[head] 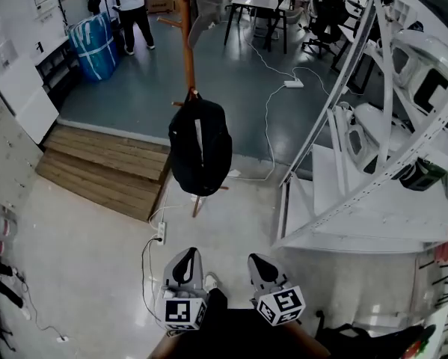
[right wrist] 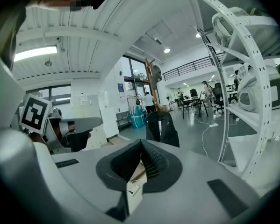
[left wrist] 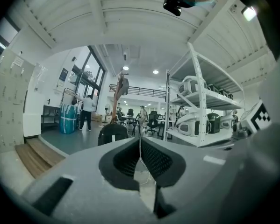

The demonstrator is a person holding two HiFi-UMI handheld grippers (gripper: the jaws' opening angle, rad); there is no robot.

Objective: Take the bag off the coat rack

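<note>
Hanging on the coat rack (head: 187, 43), the bag (head: 200, 148) is well ahead; left gripper (head: 187, 254), right gripper (head: 259, 260) closed, empty.

Coat rack (head: 186, 43) ahead of the left gripper (head: 186, 254) and right gripper (head: 259, 260), top cut off by the upper edge, mid-pole hidden behind the bag (head: 200, 148), person (head: 132, 10) far beyond the left gripper too small for detail, shelving (head: 373, 126) right of the right gripper running out of frame

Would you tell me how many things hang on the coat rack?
2: a black bag low down, and a grey item near the top. Others may be hidden.
</note>
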